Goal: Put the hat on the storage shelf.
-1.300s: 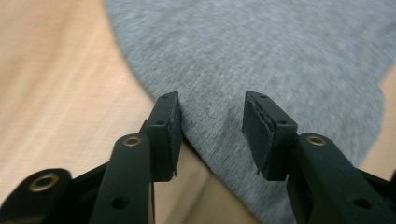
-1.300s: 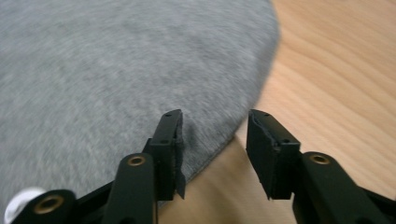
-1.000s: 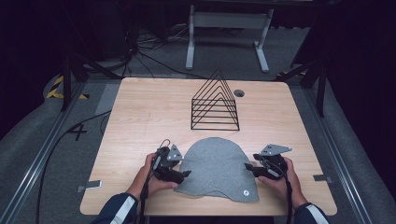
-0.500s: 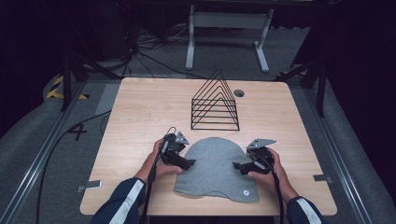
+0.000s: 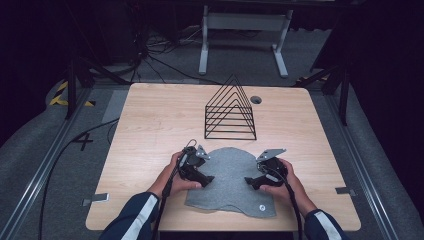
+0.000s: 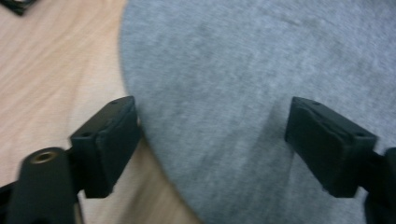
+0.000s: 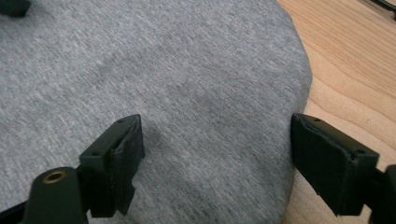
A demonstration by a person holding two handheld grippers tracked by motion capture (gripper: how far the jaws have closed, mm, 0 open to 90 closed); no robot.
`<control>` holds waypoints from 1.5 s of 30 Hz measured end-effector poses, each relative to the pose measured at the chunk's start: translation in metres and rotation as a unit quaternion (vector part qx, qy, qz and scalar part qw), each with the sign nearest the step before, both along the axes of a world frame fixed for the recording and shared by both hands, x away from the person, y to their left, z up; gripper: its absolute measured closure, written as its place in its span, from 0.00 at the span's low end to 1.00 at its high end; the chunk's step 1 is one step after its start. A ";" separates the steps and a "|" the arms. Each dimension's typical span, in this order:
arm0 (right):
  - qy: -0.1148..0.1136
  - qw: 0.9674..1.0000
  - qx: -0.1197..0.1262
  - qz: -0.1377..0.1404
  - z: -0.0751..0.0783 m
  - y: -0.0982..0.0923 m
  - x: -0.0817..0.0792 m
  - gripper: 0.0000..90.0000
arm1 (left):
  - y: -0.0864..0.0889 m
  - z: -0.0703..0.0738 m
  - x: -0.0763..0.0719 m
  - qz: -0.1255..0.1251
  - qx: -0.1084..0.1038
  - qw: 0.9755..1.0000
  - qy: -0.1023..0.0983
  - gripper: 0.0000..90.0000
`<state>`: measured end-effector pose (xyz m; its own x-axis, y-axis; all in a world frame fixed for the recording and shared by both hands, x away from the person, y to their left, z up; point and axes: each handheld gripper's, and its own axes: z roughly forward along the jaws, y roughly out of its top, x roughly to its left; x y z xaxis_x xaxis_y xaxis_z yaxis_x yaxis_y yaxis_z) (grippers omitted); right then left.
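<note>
Both hands slid inward onto the grey cloth (image 5: 230, 180) — left gripper (image 5: 207, 179) and right gripper (image 5: 248, 181) hover with jaws just widened, gaping and empty, each straddling its edge of the cloth below, probably to pinch both sides together.

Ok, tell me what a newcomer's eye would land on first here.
The flat grey knitted fabric cap at the near edge of the light wooden table draws the eye first. The left hand-held gripper and right hand-held gripper sit over its two sides, jaws open. Behind it stands a black wire triangular rack.
</note>
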<state>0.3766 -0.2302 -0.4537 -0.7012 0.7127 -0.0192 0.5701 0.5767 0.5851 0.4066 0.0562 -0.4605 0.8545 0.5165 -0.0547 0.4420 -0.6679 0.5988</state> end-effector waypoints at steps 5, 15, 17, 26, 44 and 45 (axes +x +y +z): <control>-0.007 1.000 0.013 -0.010 0.001 -0.002 0.008 0.28 | 0.000 0.002 0.016 0.012 -0.006 1.000 0.019 0.21; 0.002 1.000 0.001 -0.009 0.002 0.011 0.022 0.28 | -0.013 0.004 0.020 -0.005 0.021 1.000 0.003 0.26; 0.005 1.000 -0.005 -0.011 0.003 0.012 0.024 0.29 | -0.015 0.005 0.019 0.001 0.017 1.000 0.001 0.31; 0.018 1.000 -0.003 0.022 0.008 0.018 0.017 0.69 | -0.020 0.011 0.017 -0.036 0.024 0.999 0.020 0.74; -0.013 0.998 0.016 0.059 0.029 0.009 0.011 0.94 | -0.015 0.047 0.013 -0.074 0.018 0.997 -0.009 0.95; -0.021 0.998 0.017 0.063 0.034 0.009 0.011 0.94 | -0.015 0.053 0.012 -0.075 0.015 0.997 -0.015 0.95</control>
<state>0.3873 -0.2214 -0.4192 -0.7840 0.6202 -0.0282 0.4691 0.6215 0.6274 0.4188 0.0411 -0.4074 0.9231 0.3843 -0.0147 0.3188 -0.7432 0.5883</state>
